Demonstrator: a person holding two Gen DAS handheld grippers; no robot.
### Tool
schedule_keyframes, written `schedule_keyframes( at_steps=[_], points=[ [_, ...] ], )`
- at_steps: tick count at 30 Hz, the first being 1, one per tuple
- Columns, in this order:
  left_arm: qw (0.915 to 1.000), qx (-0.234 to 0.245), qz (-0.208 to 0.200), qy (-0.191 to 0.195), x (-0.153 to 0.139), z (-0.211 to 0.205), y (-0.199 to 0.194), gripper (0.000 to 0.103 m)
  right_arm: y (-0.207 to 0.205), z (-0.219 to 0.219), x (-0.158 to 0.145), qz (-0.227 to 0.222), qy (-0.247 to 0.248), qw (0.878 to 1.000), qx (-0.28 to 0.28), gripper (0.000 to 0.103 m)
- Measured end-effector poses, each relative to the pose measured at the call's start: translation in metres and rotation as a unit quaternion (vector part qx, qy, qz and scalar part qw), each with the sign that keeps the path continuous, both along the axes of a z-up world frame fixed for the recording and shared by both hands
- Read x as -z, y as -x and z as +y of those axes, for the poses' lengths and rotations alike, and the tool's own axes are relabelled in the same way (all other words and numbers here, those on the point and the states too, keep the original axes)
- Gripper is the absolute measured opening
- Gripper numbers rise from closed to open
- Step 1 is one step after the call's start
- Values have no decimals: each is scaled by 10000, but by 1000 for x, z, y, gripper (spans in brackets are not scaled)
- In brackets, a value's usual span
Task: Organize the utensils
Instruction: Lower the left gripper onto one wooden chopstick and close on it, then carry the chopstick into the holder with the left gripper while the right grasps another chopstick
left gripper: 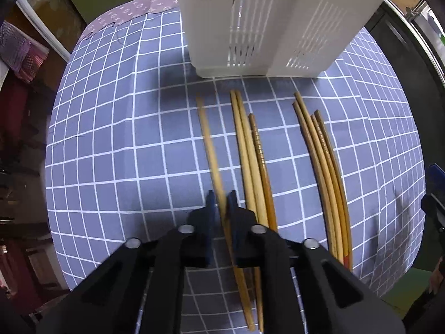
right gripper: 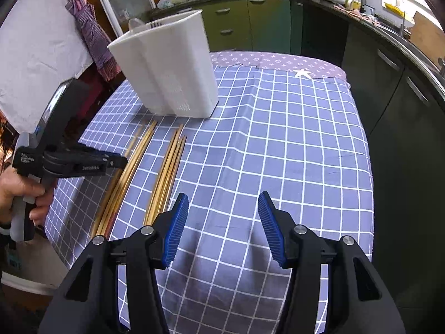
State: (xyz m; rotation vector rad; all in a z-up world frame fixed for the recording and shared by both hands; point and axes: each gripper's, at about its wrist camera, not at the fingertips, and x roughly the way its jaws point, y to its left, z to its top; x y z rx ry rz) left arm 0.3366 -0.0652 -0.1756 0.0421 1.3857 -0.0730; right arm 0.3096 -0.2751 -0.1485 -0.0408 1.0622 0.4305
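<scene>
A white slotted utensil holder (left gripper: 264, 27) (right gripper: 172, 69) stands upright at the far side of the checked tablecloth (right gripper: 278, 153). Wooden chopsticks lie in front of it in two loose groups, one in the middle (left gripper: 251, 153) and one to the right (left gripper: 322, 153). My left gripper (left gripper: 221, 199) points steeply down and is shut on a single pale chopstick (left gripper: 207, 139) to the left of the middle group; whether this chopstick is off the cloth I cannot tell. In the right wrist view a hand holds the left gripper (right gripper: 119, 163) over the chopsticks (right gripper: 130, 167). My right gripper (right gripper: 222, 222) is open over bare cloth, right of the chopsticks (right gripper: 169, 172).
The table's left edge runs close to the chopsticks. Green kitchen cabinets (right gripper: 250, 22) and a dark counter with pans stand behind and to the right. A checked cloth (right gripper: 89, 33) hangs on the wall at the left.
</scene>
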Motion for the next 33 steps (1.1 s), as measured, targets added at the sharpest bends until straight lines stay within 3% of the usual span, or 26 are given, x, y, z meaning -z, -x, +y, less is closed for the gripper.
schedule_keyframes(
  at_steps=[4,6,9,11,19,33],
  points=[
    [9998,-94,-125,133,-7,23,5,7,-11,16,4,332,-66,9992,-199,48],
    [9989,-124,-406,178,-20,36,13,7,-21,25,10,629,-169,9974,-292,31],
    [9957,-197,-800,415,-39,50,29,7,-33,43,24,1026,-198,9936,-420,19],
    [9928,-230,-1057,516,-52,58,41,7,-39,55,32,1203,-146,9915,-475,16],
    [9766,-192,-2070,557,-101,71,88,7,-53,83,47,1406,230,9886,-485,13],
    [9690,55,-2402,576,-115,66,111,7,-58,119,60,1530,858,9823,-657,9]
  ],
)
